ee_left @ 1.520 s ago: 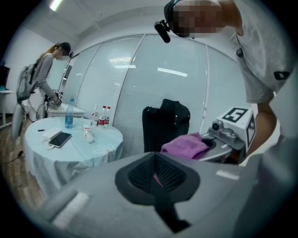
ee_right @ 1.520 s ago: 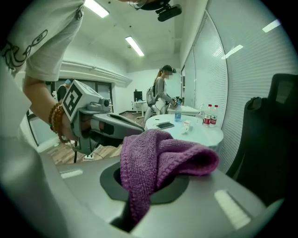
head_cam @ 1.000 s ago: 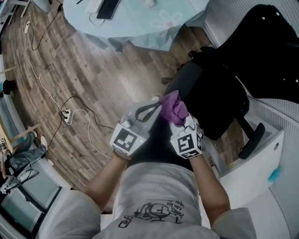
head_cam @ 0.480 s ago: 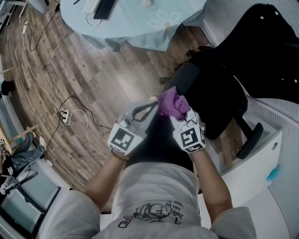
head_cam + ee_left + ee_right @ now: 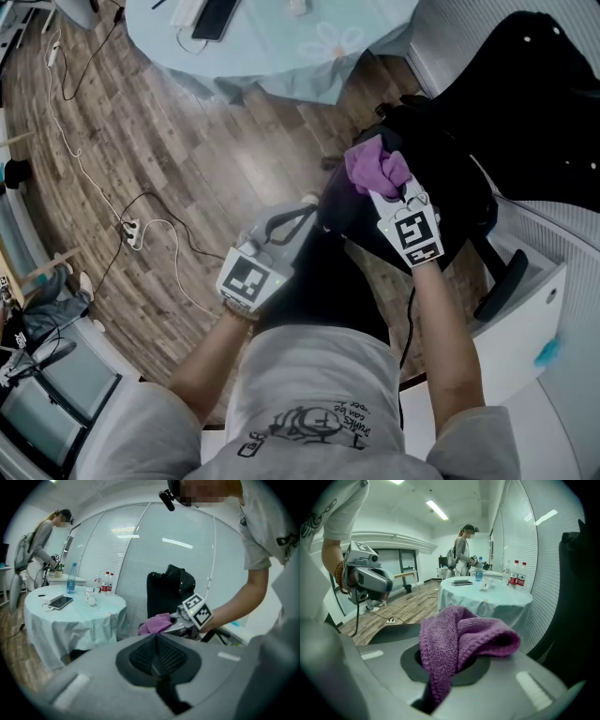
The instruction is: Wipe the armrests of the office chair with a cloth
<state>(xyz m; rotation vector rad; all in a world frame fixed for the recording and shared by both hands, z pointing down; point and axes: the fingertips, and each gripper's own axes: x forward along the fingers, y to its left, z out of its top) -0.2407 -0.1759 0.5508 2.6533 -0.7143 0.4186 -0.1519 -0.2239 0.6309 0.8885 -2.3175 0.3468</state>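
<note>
Right gripper [image 5: 392, 192] carried the cloth [image 5: 370, 167] forward over the near armrest [image 5: 339, 208].
We pinch it tight; left gripper [image 5: 298, 217] closed, empty. Wipe starting, we judge; next, drag along the pad.

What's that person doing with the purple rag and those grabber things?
A person is wiping down a black office chair. The right hand-held gripper is clamped on a purple cloth and holds it over the chair's near armrest. Whether the cloth touches the armrest is unclear. The left hand-held gripper is shut and empty, held off to the side.
</note>
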